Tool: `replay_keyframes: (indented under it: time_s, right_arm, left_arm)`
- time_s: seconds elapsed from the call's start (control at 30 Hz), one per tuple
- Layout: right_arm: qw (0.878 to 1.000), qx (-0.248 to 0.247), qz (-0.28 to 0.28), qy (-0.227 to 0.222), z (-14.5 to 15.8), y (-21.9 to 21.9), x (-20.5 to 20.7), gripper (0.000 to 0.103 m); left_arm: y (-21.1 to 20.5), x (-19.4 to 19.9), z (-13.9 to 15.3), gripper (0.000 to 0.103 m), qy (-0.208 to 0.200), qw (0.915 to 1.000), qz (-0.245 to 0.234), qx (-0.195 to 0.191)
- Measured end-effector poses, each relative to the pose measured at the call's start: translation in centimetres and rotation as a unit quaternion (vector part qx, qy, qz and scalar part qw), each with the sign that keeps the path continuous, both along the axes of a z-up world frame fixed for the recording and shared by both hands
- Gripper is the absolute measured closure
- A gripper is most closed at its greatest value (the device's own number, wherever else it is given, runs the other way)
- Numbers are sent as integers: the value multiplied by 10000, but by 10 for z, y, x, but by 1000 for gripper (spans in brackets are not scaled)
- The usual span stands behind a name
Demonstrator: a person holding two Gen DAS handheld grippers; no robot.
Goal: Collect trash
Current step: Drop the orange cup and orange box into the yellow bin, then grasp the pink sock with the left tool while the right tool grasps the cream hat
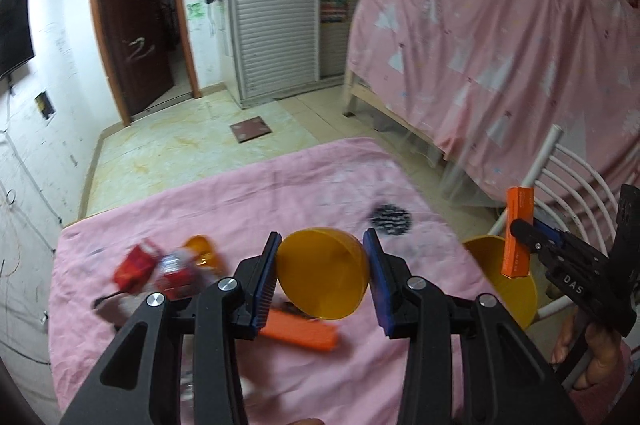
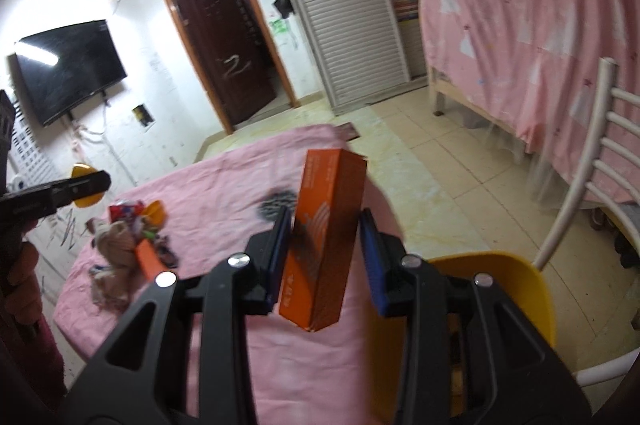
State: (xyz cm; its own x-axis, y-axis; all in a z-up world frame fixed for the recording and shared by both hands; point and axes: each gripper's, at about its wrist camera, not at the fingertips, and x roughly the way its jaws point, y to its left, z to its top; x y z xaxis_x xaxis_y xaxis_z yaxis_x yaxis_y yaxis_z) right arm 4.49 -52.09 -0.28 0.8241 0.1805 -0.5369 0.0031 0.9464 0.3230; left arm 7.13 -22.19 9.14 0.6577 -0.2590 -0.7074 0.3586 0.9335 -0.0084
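My left gripper (image 1: 323,277) is shut on a yellow round capsule half (image 1: 322,272) and holds it above the pink-covered table (image 1: 248,193). My right gripper (image 2: 325,257) is shut on a tall orange carton (image 2: 326,241), upright, over the table's right edge and above the yellow bin (image 2: 516,289). The same carton (image 1: 518,231) and bin (image 1: 508,281) show at the right of the left wrist view. A pile of trash lies on the table: red wrappers (image 1: 138,267), an orange capsule half (image 1: 202,249), a second orange carton (image 1: 298,335) and crumpled paper (image 2: 116,241).
A dark round patch (image 1: 391,219) lies on the cloth near the far right. A white chair (image 2: 592,161) stands right of the bin. A bed draped in pink cloth (image 1: 500,37) fills the right side. Tiled floor, a brown door (image 1: 132,37) and a wall TV (image 2: 68,69) lie beyond.
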Motion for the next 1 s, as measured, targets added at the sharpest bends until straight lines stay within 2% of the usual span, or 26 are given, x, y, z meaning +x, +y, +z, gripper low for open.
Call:
replay_keyframes:
  time_s: [0.3,0.4,0.53,0.7,1.0]
  right_arm:
    - [9972,411,-524,345,-34,-69,-5,70]
    - [9958,532,-588,458,-42,-81,-6,69]
    - [9946,563,-757,439,-43,-94,-11,69]
    - [9929,699,-871,410,-45,-104,-15,69]
    - [9936,701,-809,366,-43,-100,-16,69]
  left_arm:
    - [-110,4,-23,69,405,9965,-731,13]
    - [-147,5,-39,69,707,9926,-989,-22]
    - [-175,1,-54,66,949,9878,-1238,7]
    - [-199,-2,-59,47,1034,9853,-1358,66]
    - [-188,-9,-48,46,861,9882,-1260,108]
